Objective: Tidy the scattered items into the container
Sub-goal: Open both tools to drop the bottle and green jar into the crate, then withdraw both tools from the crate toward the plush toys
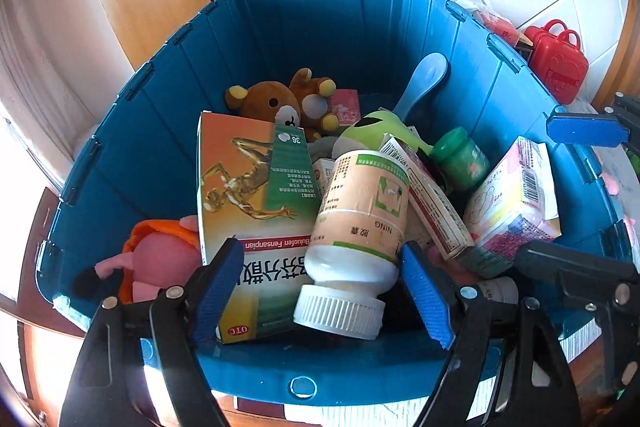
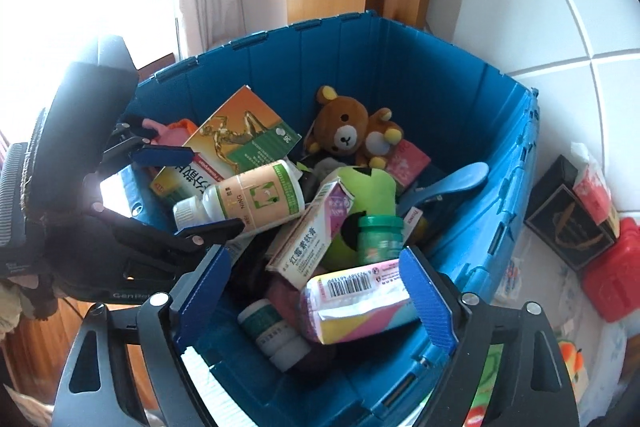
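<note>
A blue bin (image 1: 280, 39) (image 2: 440, 99) holds several items. Among them are a brown bear (image 1: 280, 103) (image 2: 348, 131), an orange-green medicine box (image 1: 248, 187) (image 2: 236, 131) and a green jar (image 1: 460, 159) (image 2: 380, 239). A white-capped bottle (image 1: 360, 211) (image 2: 256, 199) lies on the pile, and my left gripper (image 1: 320, 291) (image 2: 188, 187) hovers open above it with its pads apart from the bottle. A pink barcode packet (image 2: 360, 303) (image 1: 512, 199) lies at the bin's near right. My right gripper (image 2: 316, 291) stands wide open over it.
Outside the bin to the right stand a red toy case (image 1: 558, 63) (image 2: 612, 283) and a black box (image 2: 568, 215) against the white tiled wall. A wooden frame and a curtain rise behind the bin. A blue scoop (image 1: 424, 83) leans on the bin's wall.
</note>
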